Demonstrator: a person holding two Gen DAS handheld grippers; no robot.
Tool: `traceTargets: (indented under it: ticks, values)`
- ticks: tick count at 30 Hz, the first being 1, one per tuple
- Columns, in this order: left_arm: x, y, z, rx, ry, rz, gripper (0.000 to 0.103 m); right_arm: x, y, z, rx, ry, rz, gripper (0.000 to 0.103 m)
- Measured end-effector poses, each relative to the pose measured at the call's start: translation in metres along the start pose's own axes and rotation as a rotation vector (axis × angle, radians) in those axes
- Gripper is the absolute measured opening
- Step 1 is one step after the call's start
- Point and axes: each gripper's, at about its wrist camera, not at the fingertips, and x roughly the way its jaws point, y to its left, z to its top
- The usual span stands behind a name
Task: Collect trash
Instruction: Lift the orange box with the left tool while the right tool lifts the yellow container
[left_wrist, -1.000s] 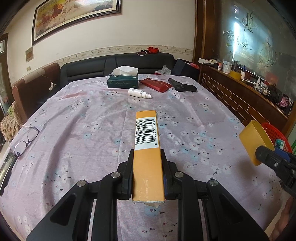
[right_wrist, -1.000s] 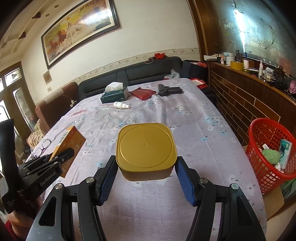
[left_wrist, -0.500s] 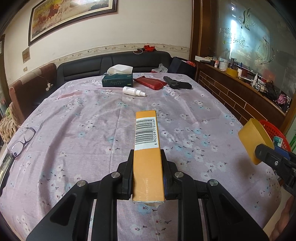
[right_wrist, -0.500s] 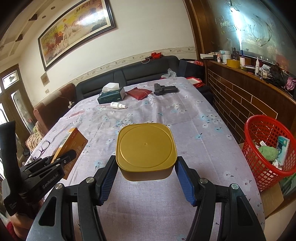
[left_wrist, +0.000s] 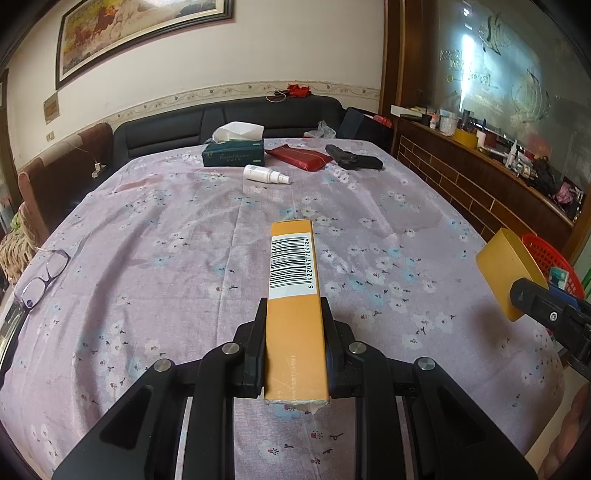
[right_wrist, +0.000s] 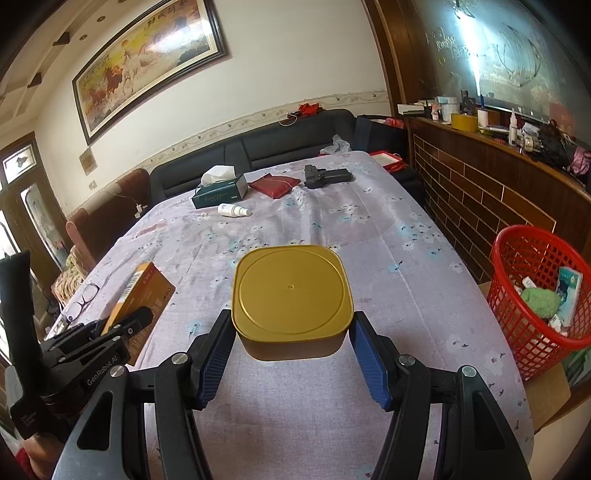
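My left gripper (left_wrist: 293, 325) is shut on a long orange carton (left_wrist: 293, 291) with a barcode, held above the flowered tablecloth. It also shows at the left of the right wrist view (right_wrist: 142, 295). My right gripper (right_wrist: 291, 332) is shut on a square gold tin (right_wrist: 291, 291), held above the table; the tin shows at the right of the left wrist view (left_wrist: 506, 269). A red mesh trash basket (right_wrist: 535, 288) with several items inside stands on the floor off the table's right edge.
At the far end of the table (left_wrist: 147, 229) lie a green tissue box (left_wrist: 233, 155), a white spray bottle (left_wrist: 264, 174), a red pouch (left_wrist: 299, 157) and a black toy gun (left_wrist: 352, 159). Glasses (left_wrist: 40, 277) lie near the left edge. A brick-faced counter (right_wrist: 480, 192) runs along the right.
Both grippers have drifted a little to the right with their loads still held; the red basket shows more fully in the right wrist view.
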Motion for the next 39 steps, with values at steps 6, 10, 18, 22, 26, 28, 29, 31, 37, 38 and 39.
traceTargets:
  ticks: [6, 10, 18, 22, 26, 28, 29, 31, 37, 38, 39]
  values:
    - [0.005, -0.003, 0.001, 0.004, 0.004, -0.009, 0.021, 0.003, -0.006, -0.002, 0.015, 0.012, -0.013, 0.068]
    - [0.009, -0.005, -0.001, 0.006, 0.017, -0.008, 0.021, 0.005, -0.006, -0.002, 0.014, 0.012, -0.018, 0.068]
    - [-0.007, -0.004, -0.003, 0.008, -0.027, 0.012, 0.021, -0.001, -0.004, 0.001, -0.006, -0.012, 0.002, 0.068]
    - [-0.021, 0.0, -0.003, 0.013, -0.046, 0.036, 0.021, -0.008, 0.001, 0.005, -0.019, -0.035, 0.028, 0.068]
    - [-0.028, 0.005, -0.003, 0.009, -0.055, 0.051, 0.022, -0.01, 0.003, 0.009, -0.017, -0.059, 0.048, 0.068]
    - [-0.027, 0.007, -0.004, 0.009, -0.057, 0.057, 0.022, -0.006, 0.001, 0.009, -0.009, -0.057, 0.046, 0.068]
    - [-0.025, 0.008, -0.004, 0.008, -0.054, 0.061, 0.022, -0.005, 0.001, 0.009, -0.01, -0.056, 0.044, 0.068]
    - [-0.02, 0.011, -0.005, -0.009, -0.046, 0.054, 0.022, 0.0, 0.0, 0.007, -0.011, -0.049, 0.037, 0.068]
    - [-0.007, 0.013, -0.005, -0.02, -0.038, 0.05, 0.021, 0.011, 0.0, 0.005, -0.027, -0.029, 0.028, 0.068]
    - [-0.006, 0.013, -0.005, -0.018, -0.037, 0.051, 0.021, 0.014, 0.001, 0.005, -0.028, -0.029, 0.028, 0.068]
    - [-0.004, 0.013, -0.005, -0.018, -0.038, 0.054, 0.021, 0.017, 0.001, 0.005, -0.031, -0.031, 0.026, 0.068]
